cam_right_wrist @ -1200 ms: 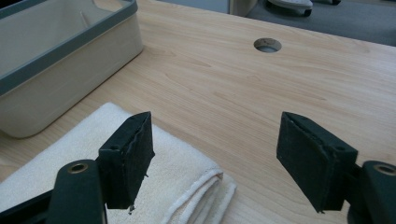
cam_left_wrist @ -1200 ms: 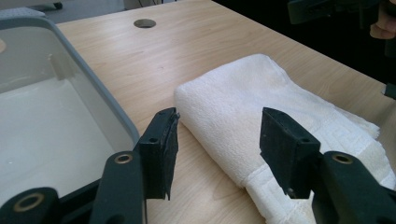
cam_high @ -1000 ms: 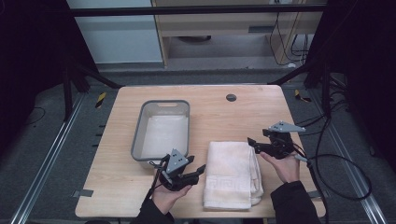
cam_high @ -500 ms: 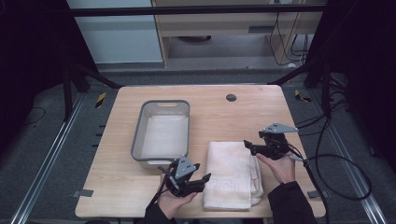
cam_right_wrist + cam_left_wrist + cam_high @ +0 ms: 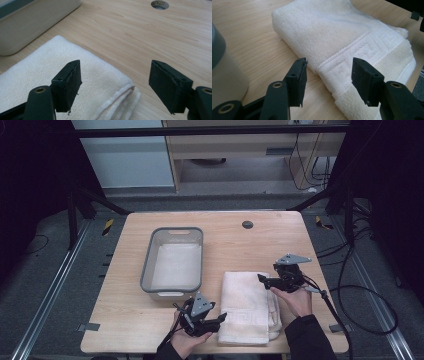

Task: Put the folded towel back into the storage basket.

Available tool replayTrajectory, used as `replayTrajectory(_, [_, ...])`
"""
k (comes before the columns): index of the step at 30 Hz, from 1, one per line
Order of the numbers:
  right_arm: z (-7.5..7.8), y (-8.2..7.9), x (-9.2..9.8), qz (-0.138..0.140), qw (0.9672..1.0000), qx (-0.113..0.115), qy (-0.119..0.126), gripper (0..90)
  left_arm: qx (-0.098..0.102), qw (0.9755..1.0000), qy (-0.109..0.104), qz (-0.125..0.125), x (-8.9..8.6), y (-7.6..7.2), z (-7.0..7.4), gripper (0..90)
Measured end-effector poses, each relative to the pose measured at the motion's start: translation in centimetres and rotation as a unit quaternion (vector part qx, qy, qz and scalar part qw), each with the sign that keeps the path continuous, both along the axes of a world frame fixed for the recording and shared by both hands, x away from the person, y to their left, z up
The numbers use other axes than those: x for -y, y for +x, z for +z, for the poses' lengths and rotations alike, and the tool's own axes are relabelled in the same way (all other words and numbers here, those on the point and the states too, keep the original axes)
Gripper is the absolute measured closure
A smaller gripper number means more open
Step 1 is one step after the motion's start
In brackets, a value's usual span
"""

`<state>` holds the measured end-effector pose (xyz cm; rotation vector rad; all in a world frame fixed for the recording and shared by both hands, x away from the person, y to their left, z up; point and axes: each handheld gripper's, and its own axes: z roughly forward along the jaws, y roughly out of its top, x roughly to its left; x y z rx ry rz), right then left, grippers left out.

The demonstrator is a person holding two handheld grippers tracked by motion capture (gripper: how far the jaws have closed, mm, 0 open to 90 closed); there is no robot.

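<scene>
White folded towel lies near the table's front edge, its long side running front to back. The left gripper, jaws apart, sits just beside its front left corner. The right gripper, also apart, hangs over its right edge.

Towel: folded, on surface, right of bin
Left claw: open, at towel's near-left edge
Right claw: open, over towel's right side
</scene>
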<state>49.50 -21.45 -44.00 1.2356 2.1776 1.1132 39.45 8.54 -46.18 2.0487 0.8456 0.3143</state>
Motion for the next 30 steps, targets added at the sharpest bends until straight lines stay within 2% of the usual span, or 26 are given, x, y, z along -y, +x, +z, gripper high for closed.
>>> replayTrajectory(5, [-0.5,0.2,-0.3,0.005,0.9999,-0.01,-0.009,25.7,-0.005,0.9999,0.009,-0.004,0.3,-0.1,-0.6,44.1])
replayTrajectory(8, [-0.9,0.3,0.0,0.002,0.9998,-0.018,0.003,25.9,-0.008,0.9998,0.016,-0.007,0.5,-0.1,-0.9,43.5])
replayTrajectory(15, [-2.0,0.7,0.1,0.0,0.9994,-0.035,-0.005,25.2,-0.018,0.9993,0.028,-0.013,1.0,-0.1,-1.8,41.4])
replayTrajectory(22, [-3.0,1.1,-0.4,0.007,0.9983,-0.054,-0.02,23.8,-0.028,0.9989,0.036,-0.015,1.4,0.0,-2.6,39.2])
replayTrajectory(23, [-3.0,1.1,-0.5,0.007,0.998,-0.06,-0.016,23.9,-0.031,0.9988,0.035,-0.015,1.5,0.1,-2.8,39.1])
replayTrajectory(26, [-3.3,1.3,-0.5,0.008,0.9978,-0.063,-0.021,24.3,-0.039,0.9985,0.035,-0.017,1.6,0.2,-3.1,38.9])
replayTrajectory(30, [-4.0,1.3,-0.3,0.004,0.9969,-0.079,-0.008,25.9,-0.046,0.9981,0.037,-0.017,1.8,0.3,-3.2,39.5])
